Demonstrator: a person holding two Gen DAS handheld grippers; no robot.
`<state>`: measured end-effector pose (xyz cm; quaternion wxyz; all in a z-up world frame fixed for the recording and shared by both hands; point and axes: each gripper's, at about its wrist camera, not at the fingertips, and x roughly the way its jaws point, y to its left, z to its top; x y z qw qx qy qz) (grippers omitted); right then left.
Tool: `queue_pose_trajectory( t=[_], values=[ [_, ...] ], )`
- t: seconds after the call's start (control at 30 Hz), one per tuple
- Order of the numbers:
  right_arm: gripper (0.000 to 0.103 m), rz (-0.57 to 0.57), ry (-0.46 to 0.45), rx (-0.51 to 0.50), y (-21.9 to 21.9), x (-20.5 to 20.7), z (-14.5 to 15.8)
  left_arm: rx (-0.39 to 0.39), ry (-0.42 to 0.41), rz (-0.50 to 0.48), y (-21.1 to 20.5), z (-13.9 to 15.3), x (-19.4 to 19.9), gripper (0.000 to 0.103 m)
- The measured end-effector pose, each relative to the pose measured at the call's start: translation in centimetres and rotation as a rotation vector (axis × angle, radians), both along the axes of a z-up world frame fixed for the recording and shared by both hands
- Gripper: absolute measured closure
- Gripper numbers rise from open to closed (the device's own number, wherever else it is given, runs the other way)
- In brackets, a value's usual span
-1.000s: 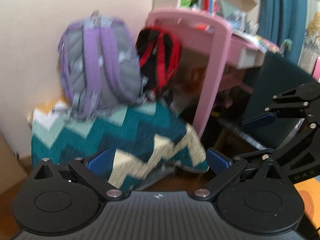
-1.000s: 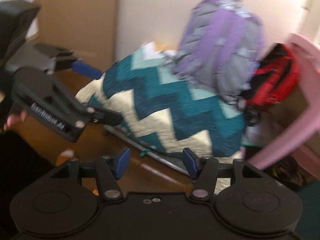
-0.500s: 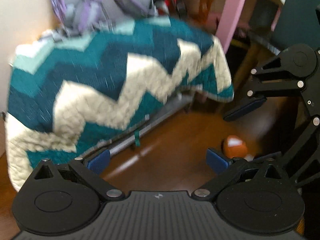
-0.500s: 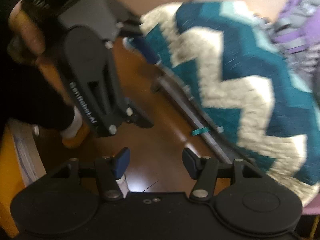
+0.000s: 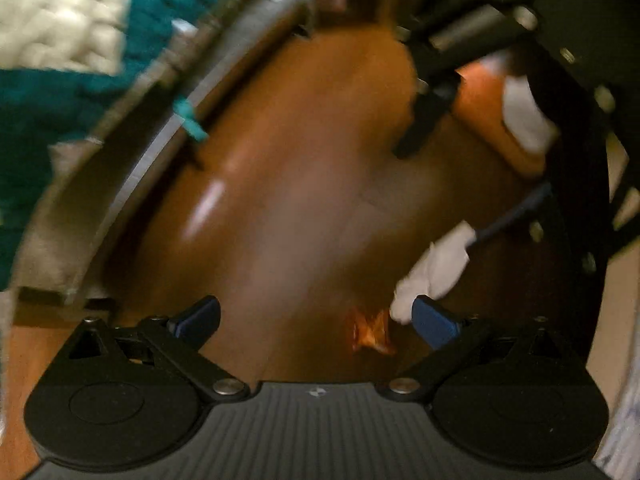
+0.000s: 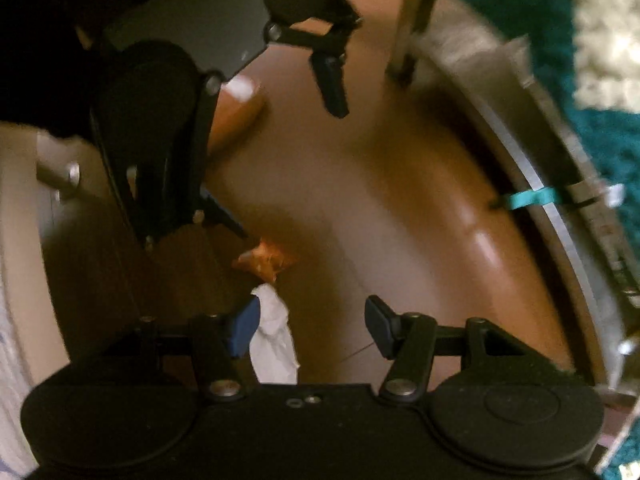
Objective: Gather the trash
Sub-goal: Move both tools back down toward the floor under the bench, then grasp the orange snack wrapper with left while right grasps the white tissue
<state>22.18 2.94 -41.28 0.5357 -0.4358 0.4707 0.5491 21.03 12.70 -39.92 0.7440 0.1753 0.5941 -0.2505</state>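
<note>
Both grippers [image 5: 316, 320] [image 6: 312, 326] floorward, jaws apart

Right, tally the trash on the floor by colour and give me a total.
White crumpled tissue: 1
Orange crumpled wrapper: 1
Total: 2 pieces, lying close together on the wooden floor.

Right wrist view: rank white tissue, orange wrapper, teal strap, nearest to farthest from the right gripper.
From the right gripper:
1. white tissue, beside its left fingertip.
2. orange wrapper, just beyond the tissue, on the floor.
3. teal strap, far right, on the metal frame under the quilt.
</note>
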Motion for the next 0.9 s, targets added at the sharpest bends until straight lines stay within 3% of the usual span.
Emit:
queue_pose_trajectory(
  t=[0.27, 0.43, 0.63, 0.73, 0.87, 0.9],
  values=[
    [0.046, 0.096, 0.064, -0.107, 0.1, -2.6, -8.4, -0.028, 0.086, -0.044, 0.4, -7.6, -0.4, 0.001],
    [0.048, 0.034, 0.058, -0.122, 1.0, -2.6, -11.9, -0.065, 0.126, -0.055, 0.2, -10.9, -0.9, 0.005],
    [0.049, 0.096, 0.004, -0.126, 1.2, -3.7, -13.8, -0.092, 0.172, -0.024, -0.2, -13.8, -0.9, 0.014],
    [0.049, 0.114, -0.010, -0.131, 1.0, -4.0, -14.4, -0.099, 0.199, -0.007, -0.2, -15.1, -0.8, 0.025],
    [0.051, 0.120, -0.022, -0.139, 1.0, -4.4, -14.9, -0.115, 0.221, 0.008, -0.1, -16.1, -0.7, 0.027],
    [0.052, 0.117, -0.024, -0.135, 1.0, -4.4, -15.0, -0.119, 0.231, 0.014, -0.1, -16.3, -0.6, 0.033]
  ],
)
